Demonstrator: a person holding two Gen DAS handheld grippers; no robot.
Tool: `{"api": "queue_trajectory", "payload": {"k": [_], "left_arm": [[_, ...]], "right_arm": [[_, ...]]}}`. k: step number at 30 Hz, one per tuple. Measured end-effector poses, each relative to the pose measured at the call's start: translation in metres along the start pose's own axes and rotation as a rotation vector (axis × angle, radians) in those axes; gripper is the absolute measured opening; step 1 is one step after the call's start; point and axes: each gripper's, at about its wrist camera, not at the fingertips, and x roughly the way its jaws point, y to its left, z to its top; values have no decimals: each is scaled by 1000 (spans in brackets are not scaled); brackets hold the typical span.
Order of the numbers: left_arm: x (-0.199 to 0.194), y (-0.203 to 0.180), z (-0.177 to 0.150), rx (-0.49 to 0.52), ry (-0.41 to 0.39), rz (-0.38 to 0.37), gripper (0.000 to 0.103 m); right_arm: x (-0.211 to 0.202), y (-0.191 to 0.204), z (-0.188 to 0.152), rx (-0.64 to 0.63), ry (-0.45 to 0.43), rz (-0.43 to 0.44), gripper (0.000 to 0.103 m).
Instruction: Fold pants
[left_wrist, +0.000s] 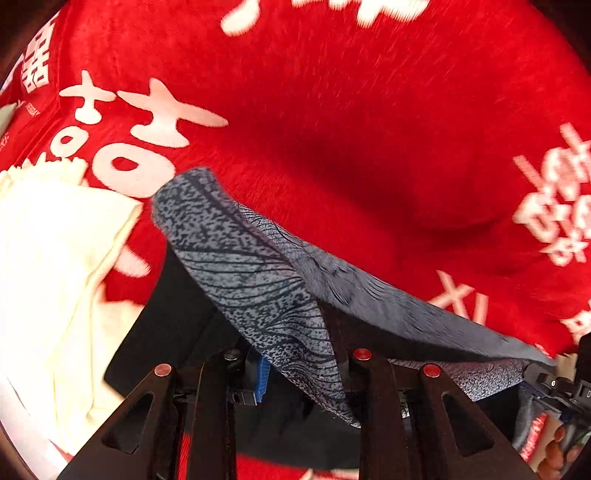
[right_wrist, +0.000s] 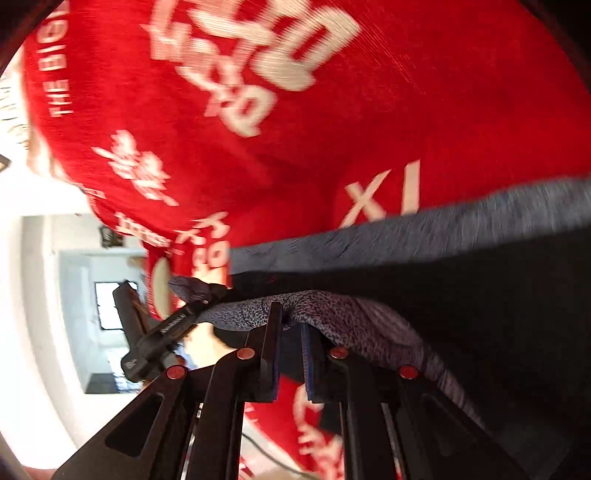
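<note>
Grey-blue speckled pants, lifted clear of the red cloth and stretched between the two tools. Dark inner side of the fabric hanging in shadow beneath the stretched edge. One corner flopped forward over the left tool, standing up in a blunt point with fine dark lines fanning across it.

Left tool pressed together on the pants, fabric running down between the blue pad and the opposite finger. Seen from the right wrist, the same tool reaching in from the left and pinching a bunched bit of hem.

Right tool likewise pressed together, pinching a fold of the pants at its fingertips, the rest draped off over its right finger and stretching away to the right as a blurred grey band. From the left wrist, right tool at the far right edge where the taut hem ends, a hand just below it.

Under everything, red cloth printed with large white characters. Cream cloth lying on it at the left, near the pants but apart from them. Past the red cloth's edge in the right wrist view, white walls and a window.
</note>
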Motion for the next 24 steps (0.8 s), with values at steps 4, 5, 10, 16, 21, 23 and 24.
{"api": "queue_trajectory", "payload": {"k": [4,5,10,16,21,23,24], "left_arm": [[18,-8,3,2,12,49,38],[17,-7,3,-5,17,47,40],[-9,-5,16,24,-14,93,75],[-45,-5,16,85,-82,201,86],[-50,-44,-38,225,-11,158,86],[-48,-67,-63,278,37,100,86],[-48,-77,-77,305,61,68,86]], "right_arm": [[31,-27,21,10,62,-83,11],[35,-32,23,8,71,-96,10],[37,-27,34,-28,100,-120,12],[11,-6,34,-43,47,-63,81],[-37,1,-1,-42,-35,-156,81],[-57,-5,-29,-43,-52,-255,81],[-66,-8,-43,-44,-62,-297,81]]}}
